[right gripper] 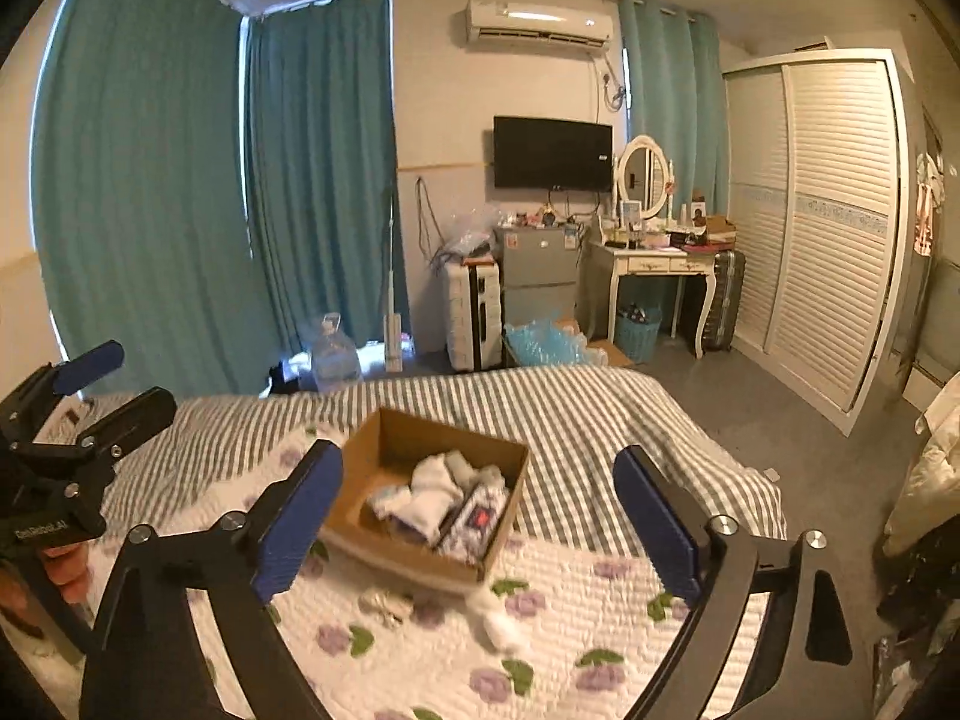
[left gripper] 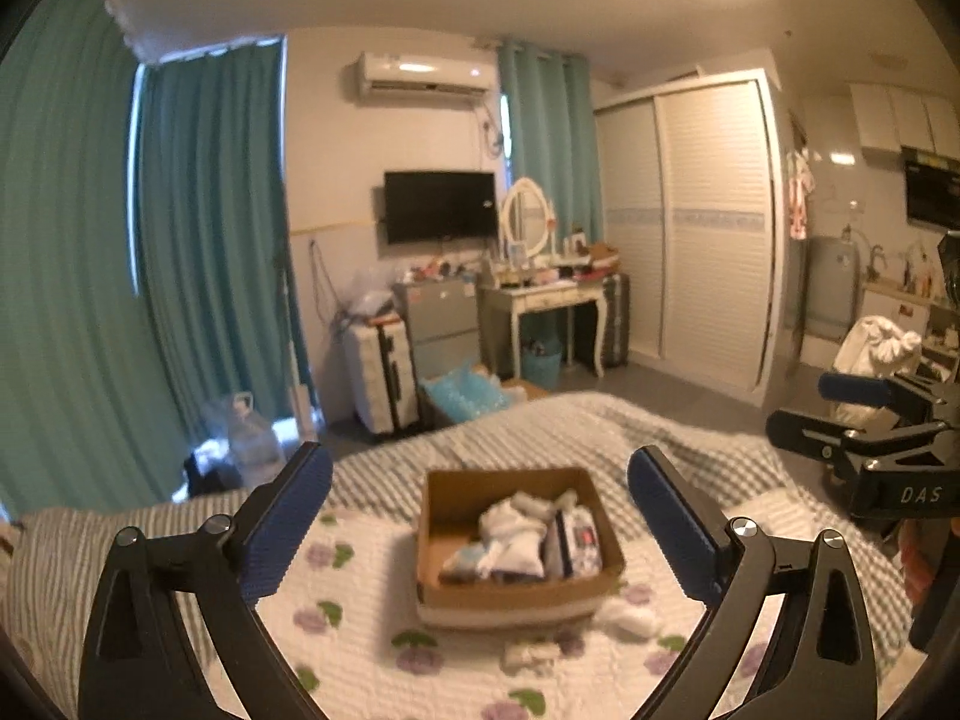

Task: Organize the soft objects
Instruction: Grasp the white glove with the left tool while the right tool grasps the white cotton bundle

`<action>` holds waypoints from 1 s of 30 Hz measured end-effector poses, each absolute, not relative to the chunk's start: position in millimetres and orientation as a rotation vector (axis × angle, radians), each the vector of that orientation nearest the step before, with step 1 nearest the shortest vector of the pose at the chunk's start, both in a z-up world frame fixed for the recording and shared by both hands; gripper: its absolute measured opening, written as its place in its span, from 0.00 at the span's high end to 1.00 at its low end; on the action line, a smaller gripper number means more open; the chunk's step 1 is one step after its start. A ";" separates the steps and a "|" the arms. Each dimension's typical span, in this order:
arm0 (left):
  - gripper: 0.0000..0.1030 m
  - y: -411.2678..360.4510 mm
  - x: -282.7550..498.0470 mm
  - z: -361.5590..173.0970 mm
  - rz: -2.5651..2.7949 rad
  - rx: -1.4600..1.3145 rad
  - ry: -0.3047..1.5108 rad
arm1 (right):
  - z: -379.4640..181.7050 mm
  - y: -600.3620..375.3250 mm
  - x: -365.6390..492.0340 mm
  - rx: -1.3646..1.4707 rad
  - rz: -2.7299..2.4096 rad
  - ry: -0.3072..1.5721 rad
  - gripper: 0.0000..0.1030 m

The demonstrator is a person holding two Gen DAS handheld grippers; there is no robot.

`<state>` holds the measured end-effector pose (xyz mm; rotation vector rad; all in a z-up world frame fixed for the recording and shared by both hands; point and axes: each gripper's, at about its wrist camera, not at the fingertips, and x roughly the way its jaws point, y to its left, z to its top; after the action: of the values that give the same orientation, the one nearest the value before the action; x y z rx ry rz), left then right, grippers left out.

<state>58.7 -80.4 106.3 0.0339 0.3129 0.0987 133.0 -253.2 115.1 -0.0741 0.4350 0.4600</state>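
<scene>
While both grippers gape empty — one cardboard box (left gripper: 516,594), two loose socks (left gripper: 630,621) beside it.

Teal curtains (right gripper: 180,180) hang beside a wall-mounted television (right gripper: 552,153) under an air conditioner (right gripper: 540,27). A white dressing table (right gripper: 657,267) with oval mirror (right gripper: 643,177) stands near the louvred wardrobe (right gripper: 822,228).

Home bedroom: bed (right gripper: 570,414) in the foreground, wall TV (right gripper: 552,153) and vanity mirror (right gripper: 643,177) centre, louvred wardrobe (right gripper: 834,222) right, teal curtains (right gripper: 180,180) left.
</scene>
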 end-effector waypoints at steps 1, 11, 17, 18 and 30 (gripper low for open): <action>0.02 -80.8 58.2 99.8 0.101 0.027 0.323 | 110.7 -252.9 131.6 -0.076 0.468 0.437 0.10; 0.02 -77.0 84.7 7.5 0.149 -0.122 0.529 | 15.7 -244.9 154.3 -0.135 0.535 0.579 0.10; 0.03 -86.8 115.2 -53.3 0.152 -0.138 0.649 | -50.5 -235.9 189.7 -0.142 0.564 0.701 0.10; 0.03 -88.3 122.5 -64.3 0.152 -0.139 0.678 | -60.4 -234.1 196.0 -0.142 0.565 0.721 0.11; 0.05 -100.0 175.8 -155.1 0.094 -0.121 0.905 | -171.3 -217.7 262.6 -0.167 0.537 0.960 0.44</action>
<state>175.8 -100.0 -155.1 -0.1206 0.9047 0.0938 262.6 -217.7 -171.3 -0.1671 0.9599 0.5372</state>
